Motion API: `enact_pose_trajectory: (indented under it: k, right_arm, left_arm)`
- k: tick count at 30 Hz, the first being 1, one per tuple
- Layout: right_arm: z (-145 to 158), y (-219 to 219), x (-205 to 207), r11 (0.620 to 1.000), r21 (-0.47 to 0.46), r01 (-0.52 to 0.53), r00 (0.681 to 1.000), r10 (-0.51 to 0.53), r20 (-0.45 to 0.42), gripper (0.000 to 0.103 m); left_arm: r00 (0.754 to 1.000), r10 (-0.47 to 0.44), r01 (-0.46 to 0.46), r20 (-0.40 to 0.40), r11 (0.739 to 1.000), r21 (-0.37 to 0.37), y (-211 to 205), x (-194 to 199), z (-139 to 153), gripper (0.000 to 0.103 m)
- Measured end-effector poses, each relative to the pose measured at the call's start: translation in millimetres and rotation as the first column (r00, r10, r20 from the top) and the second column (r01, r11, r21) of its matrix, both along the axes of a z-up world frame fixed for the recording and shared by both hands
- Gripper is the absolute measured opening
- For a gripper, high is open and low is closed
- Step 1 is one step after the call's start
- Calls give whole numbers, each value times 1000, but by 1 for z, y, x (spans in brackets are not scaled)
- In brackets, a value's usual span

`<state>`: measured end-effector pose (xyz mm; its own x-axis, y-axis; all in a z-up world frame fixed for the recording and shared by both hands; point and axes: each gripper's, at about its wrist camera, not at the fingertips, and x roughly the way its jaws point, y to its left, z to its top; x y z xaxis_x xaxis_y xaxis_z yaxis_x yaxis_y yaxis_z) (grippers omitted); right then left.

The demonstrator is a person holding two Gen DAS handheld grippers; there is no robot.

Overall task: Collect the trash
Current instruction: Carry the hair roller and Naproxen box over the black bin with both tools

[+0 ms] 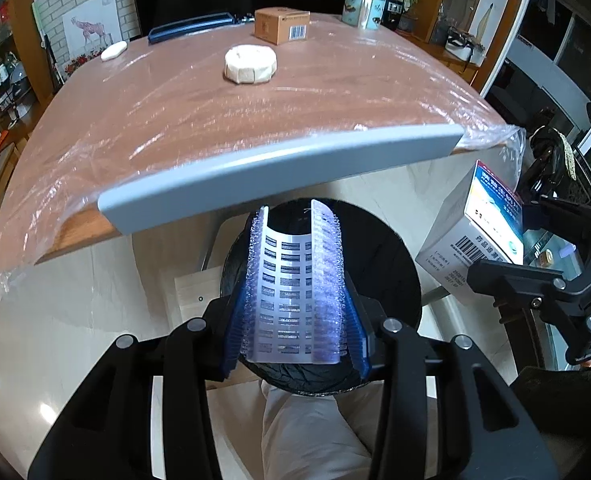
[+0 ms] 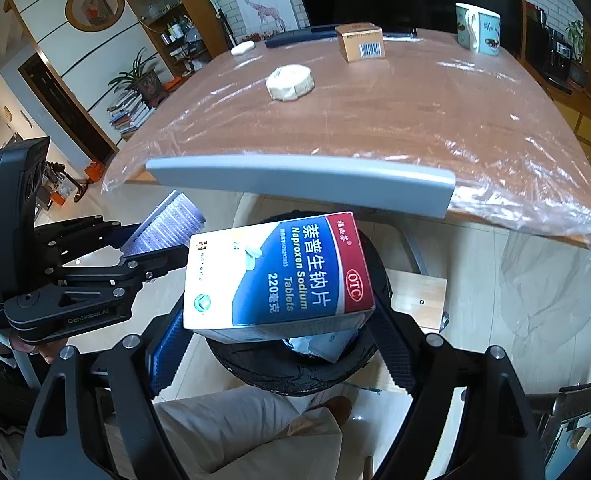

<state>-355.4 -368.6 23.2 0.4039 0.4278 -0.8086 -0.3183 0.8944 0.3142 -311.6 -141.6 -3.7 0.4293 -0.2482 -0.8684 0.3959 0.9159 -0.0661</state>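
Your right gripper (image 2: 279, 304) clamps a white, blue and red medicine box (image 2: 279, 276) reading "Naproxen Sodium Tablets", "OTC", "220", above the black bin (image 2: 295, 372), while your left gripper (image 1: 295, 280) pinches what looks like a curled foil blister sheet (image 1: 291, 288).

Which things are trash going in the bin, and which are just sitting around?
Part of the job:
- blister sheet in the left tongs
- medicine box in the right tongs
- black bin below them

Just lying about on the table:
- mug
- brown carton
- tape roll
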Motion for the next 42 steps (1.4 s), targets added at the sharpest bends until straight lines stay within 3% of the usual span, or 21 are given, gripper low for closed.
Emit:
enact_pose_trajectory:
  k: [42]
  right_arm:
    - [-70, 25, 30, 991, -119, -54, 989, 37, -140, 81]
  left_arm:
    - [990, -44, 60, -133, 991, 117, -11, 33, -69, 44]
